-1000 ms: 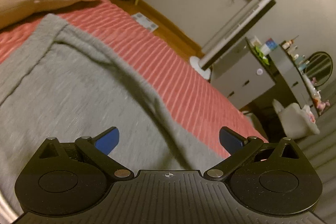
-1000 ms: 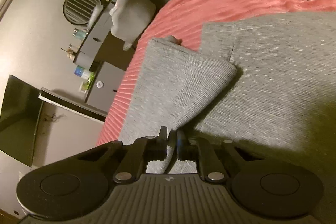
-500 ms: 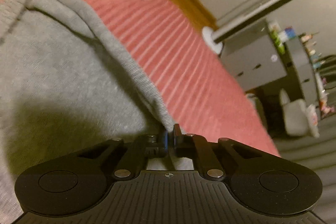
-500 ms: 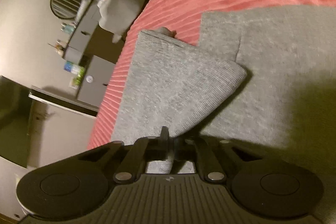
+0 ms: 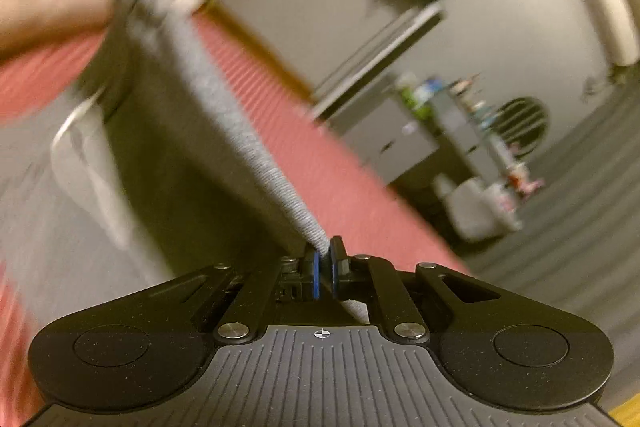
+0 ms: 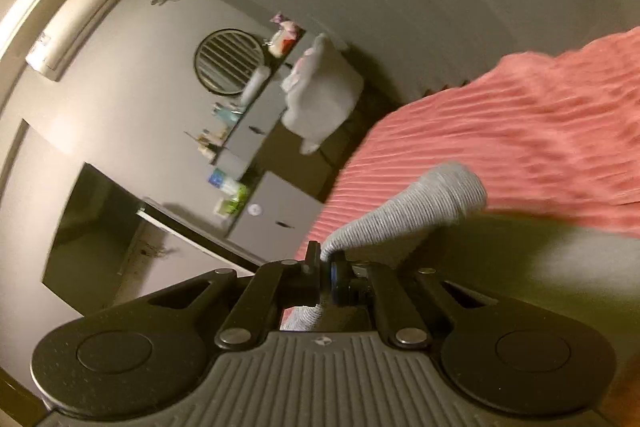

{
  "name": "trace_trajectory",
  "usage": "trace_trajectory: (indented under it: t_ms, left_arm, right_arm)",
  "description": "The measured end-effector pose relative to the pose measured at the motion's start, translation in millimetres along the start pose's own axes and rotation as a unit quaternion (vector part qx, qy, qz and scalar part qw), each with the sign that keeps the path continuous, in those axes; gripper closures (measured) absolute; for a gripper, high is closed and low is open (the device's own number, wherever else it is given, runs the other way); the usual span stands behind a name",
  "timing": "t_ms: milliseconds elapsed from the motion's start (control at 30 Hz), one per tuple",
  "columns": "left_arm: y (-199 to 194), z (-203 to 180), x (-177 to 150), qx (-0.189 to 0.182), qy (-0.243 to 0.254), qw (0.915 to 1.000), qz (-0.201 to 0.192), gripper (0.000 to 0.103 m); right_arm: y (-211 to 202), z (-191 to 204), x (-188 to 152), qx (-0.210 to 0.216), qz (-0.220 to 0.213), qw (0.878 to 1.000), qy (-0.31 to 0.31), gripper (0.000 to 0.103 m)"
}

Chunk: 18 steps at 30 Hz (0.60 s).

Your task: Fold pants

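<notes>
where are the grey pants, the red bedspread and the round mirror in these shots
grey pants [image 5: 256, 147], left wrist view, on the taut edge running up from the shut jaws
red bedspread [image 6: 540, 131], right wrist view, on its ribbed top
round mirror [image 6: 229, 61], right wrist view, on its striped face

Your left gripper [image 5: 323, 263] pinches the pants [image 5: 224, 131] edge, which rises from the bed [image 5: 328, 171]. Your right gripper [image 6: 326, 269] pinches another fold. The dresser [image 6: 276, 215] stands beyond the bed.

Red ribbed bed [image 6: 540, 131] — grey pants [image 5: 224, 115]
</notes>
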<state>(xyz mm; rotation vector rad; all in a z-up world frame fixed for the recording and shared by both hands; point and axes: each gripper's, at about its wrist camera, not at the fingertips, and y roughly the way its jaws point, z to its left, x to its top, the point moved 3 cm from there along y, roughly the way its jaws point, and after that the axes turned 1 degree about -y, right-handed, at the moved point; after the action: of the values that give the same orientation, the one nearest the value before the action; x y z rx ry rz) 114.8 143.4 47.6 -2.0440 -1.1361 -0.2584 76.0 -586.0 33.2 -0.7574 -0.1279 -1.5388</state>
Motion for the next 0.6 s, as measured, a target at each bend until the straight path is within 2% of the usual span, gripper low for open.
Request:
trace_trajectory:
  t_ms: [67,100,133,200,233,267,300,333,400,433,500,567,600]
  left_arm:
    - [4.6,19.8,-24.2,0.027,-0.016,0.9991,0.030,0.095]
    - [14.4,30.6,-30.5,0.039,-0.039,0.9972,0.050,0.095]
    - [20.0,42.5,-34.6,0.049,-0.064,0.9949,0.060,0.091]
    - [21.4,55.5,-32.7,0.097,-0.071,0.9920,0.040,0.083]
    - [18.9,57.3,-31.3,0.111,-0.064,0.9915,0.024,0.064]
    - [16.2,59.2,-26.7,0.121,-0.062,0.9906,0.007,0.053]
    - [12.7,60.9,-21.6,0.131,-0.068,0.9890,-0.015,0.030]
    - [10.8,62.3,-16.2,0.135,-0.071,0.9877,-0.034,0.018]
    - [5.5,70.9,-5.0,0.155,-0.083,0.9828,-0.056,0.017]
    - [4.9,75.7,0.8,0.149,-0.096,0.9822,-0.061,0.013]
    - [15.2,87.1,9.4,0.154,-0.130,0.9779,-0.054,0.013]
    - [19.5,104.1,12.4,0.175,-0.154,0.9713,-0.049,0.020]
    - [20.9,109.9,13.5,0.178,-0.165,0.9692,-0.043,0.034]
  right_arm:
    - [-5.5,-21.9,-8.0,-0.036,0.017,0.999,-0.007,0.098]
    - [-5.2,-34.5,-13.7,-0.055,0.028,0.998,-0.008,0.098]
    - [-2.1,-47.4,-20.7,-0.077,0.040,0.996,-0.009,0.098]
    - [5.0,-71.3,-35.3,-0.119,0.066,0.991,0.000,0.098]
    - [8.0,-77.6,-42.0,-0.132,0.072,0.989,0.008,0.096]
    - [8.7,-84.6,-47.8,-0.138,0.077,0.987,0.017,0.094]
    - [7.6,-90.2,-52.4,-0.135,0.080,0.987,0.028,0.093]
    - [6.5,-92.9,-55.4,-0.125,0.079,0.988,0.038,0.093]
    - [5.0,-97.8,-57.0,-0.104,0.081,0.990,0.058,0.085]
    - [5.0,-99.3,-57.3,-0.096,0.082,0.990,0.066,0.082]
    - [8.6,-101.0,-55.7,-0.080,0.090,0.990,0.078,0.070]
    - [13.8,-94.9,-54.5,-0.081,0.098,0.989,0.073,0.069]
    - [15.7,-92.5,-54.5,-0.083,0.101,0.990,0.062,0.069]
